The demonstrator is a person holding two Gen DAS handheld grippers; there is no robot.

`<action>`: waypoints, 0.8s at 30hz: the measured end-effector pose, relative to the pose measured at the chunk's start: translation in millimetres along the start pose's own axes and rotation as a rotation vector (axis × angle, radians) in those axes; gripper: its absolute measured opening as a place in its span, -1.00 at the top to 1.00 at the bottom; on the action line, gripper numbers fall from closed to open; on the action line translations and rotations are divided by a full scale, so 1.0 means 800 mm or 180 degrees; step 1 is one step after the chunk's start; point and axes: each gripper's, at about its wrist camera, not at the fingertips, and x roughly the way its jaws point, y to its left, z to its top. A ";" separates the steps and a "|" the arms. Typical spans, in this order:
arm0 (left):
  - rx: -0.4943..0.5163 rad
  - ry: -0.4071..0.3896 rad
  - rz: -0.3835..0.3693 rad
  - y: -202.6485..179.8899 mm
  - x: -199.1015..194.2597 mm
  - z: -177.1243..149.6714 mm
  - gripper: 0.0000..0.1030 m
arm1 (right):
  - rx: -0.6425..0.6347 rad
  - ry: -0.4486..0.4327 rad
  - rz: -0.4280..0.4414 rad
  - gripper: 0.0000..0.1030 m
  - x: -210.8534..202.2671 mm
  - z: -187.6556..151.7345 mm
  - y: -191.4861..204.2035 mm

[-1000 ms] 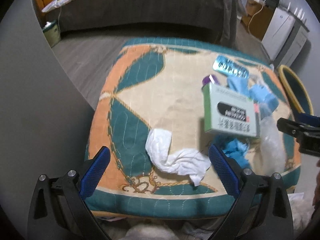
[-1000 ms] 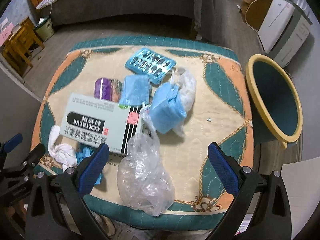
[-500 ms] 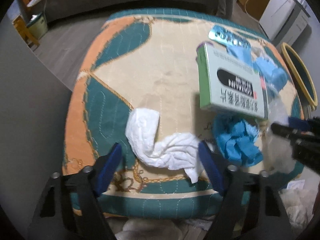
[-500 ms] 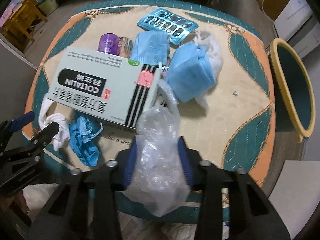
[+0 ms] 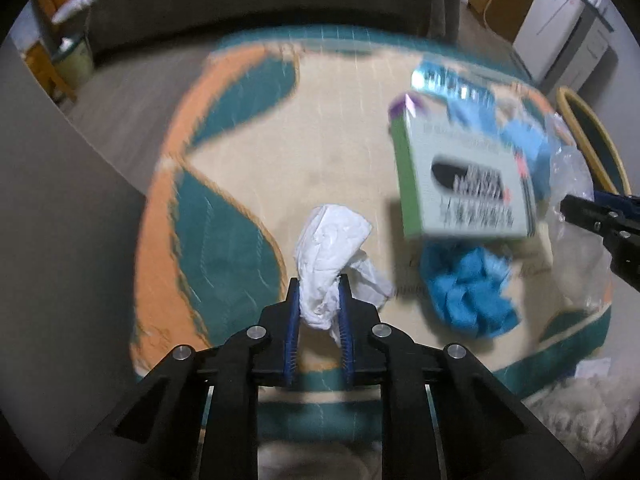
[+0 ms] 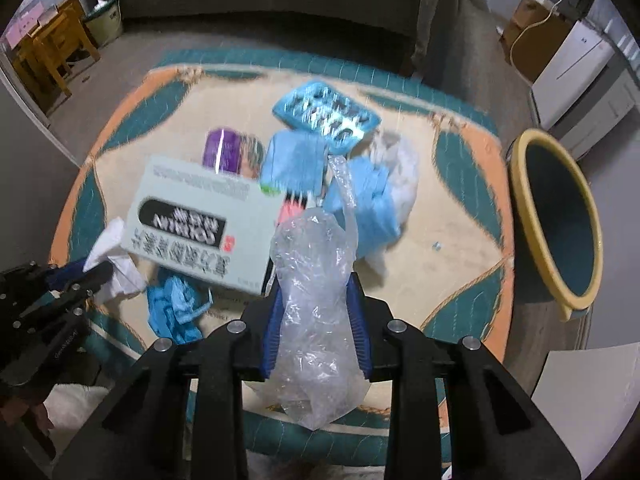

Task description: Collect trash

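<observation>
Two handheld claws work over a small tabletop [image 6: 460, 216] covered by a quilted cloth in cream, teal and orange, strewn with rubbish. Both views are a little blurred by motion.

The left claw [image 5: 320, 304] has its blue-padded fingers pressed together on a crumpled white paper tissue [image 5: 332, 240], pinching its lower end while the rest of the wad stands up above the pads, near the front left edge of the tabletop. The right claw [image 6: 316, 308] is likewise closed, pinching a crumpled clear plastic bag [image 6: 316, 280] that bulges above and hangs below its fingers, at the front middle edge.

Left on the cloth are a pale green cardboard medicine box with a black label [image 6: 200, 220], a scrunched bright blue glove or wrapper [image 6: 174, 312] just in front of it, a purple cylindrical container [image 6: 222, 150] behind it, pale blue face masks [image 6: 360, 204], a turquoise blister pack of pills [image 6: 326, 114] and a white plastic bag [image 6: 400, 176] partly under the masks.

A round teal waste bin with a yellow rim [image 6: 560, 216] stands on the floor just beside the right edge of the tabletop, its mouth open towards the camera.

The step in hand appears to be the pick-up: each claw has a piece of rubbish gripped. The next move likely calls for carrying both pieces rightwards over the bin's mouth and spreading the fingers there. The left claw has farther to travel, across the clutter, and the limp bag may cling to the pads on release.
</observation>
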 end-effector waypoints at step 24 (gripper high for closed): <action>0.0586 -0.1320 -0.0084 -0.055 -0.199 0.118 0.64 | 0.0033 -0.1082 -0.0127 0.43 -0.114 0.057 -0.071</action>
